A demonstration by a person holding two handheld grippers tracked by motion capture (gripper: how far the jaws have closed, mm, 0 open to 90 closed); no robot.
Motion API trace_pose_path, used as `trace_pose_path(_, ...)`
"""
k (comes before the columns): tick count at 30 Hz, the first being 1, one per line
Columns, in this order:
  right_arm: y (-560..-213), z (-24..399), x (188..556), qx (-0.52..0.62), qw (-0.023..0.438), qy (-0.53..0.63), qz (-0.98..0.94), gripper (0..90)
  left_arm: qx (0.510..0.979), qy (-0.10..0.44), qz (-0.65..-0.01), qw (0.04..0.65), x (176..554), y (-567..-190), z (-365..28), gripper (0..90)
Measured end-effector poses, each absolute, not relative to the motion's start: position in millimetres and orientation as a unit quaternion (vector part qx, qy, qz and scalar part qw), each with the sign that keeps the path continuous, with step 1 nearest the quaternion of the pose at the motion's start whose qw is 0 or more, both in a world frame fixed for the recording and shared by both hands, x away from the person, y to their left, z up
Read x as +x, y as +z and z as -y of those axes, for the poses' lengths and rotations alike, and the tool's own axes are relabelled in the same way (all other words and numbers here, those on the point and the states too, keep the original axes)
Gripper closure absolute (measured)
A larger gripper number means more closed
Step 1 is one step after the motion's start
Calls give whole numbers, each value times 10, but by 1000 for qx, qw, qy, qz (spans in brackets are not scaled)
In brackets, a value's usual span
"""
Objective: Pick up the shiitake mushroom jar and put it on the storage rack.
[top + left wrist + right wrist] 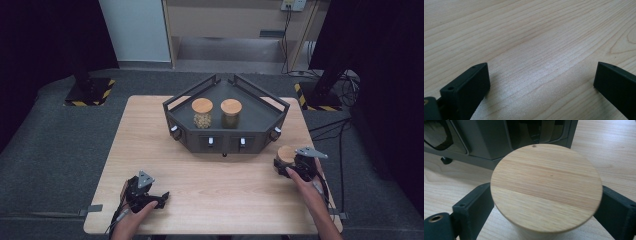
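A jar with a round wooden lid (546, 186) stands on the table by the dark rack's right front corner; the high view shows this jar (286, 154) near the table's right edge. My right gripper (544, 207) has one jaw on each side of it, below the lid. The lid hides where the pads meet the glass, so I cannot see whether they press. In the high view the right gripper (287, 164) comes at the jar from the near side. My left gripper (541, 82) hovers low over bare wood, open and holding nothing; the left gripper (161, 197) is at the front left.
A dark angular rack (260, 96) sits at the table's (215, 185) back middle and holds two wooden-lidded jars (202, 112) (231, 113). Its front wall (481, 142) stands just behind the jar. Dark floor and stand bases surround the table.
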State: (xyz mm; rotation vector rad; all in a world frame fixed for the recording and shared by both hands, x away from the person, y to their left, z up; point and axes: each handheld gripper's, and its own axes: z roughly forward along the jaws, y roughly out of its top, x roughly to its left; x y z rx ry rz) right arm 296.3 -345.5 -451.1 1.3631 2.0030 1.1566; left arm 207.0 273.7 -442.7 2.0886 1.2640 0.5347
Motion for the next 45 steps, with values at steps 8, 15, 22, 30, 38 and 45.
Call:
trace_pose_path(8, -4562, 3401, 2898, 503, 244, 423, -713, 150, 793, 203, -480, 316, 2070, -4427, -2737, 0)
trace_pose_path(15, -4580, 3388, 2893, 504, 248, 424, -710, 203, 793, 203, -480, 316, 2070, -4427, -2737, 0)
trace_pose_path(22, -4615, 3326, 2893, 504, 257, 421, -709, 244, 793, 203, -480, 316, 2071, -4427, -2737, 0)
trace_pose_path(30, -4609, 3236, 2854, 510, 272, 412, -704, 254, 793, 203, -480, 316, 2071, -4427, -2737, 0)
trace_pose_path(38, -4525, 3289, 2829, 508, 271, 419, -702, 254, 793, 203, -480, 316, 2071, -4426, -2737, 0)
trace_pose_path(45, -4386, 3306, 2774, 493, 274, 422, -710, 255, 793, 203, -480, 316, 2071, -4426, -2737, 0)
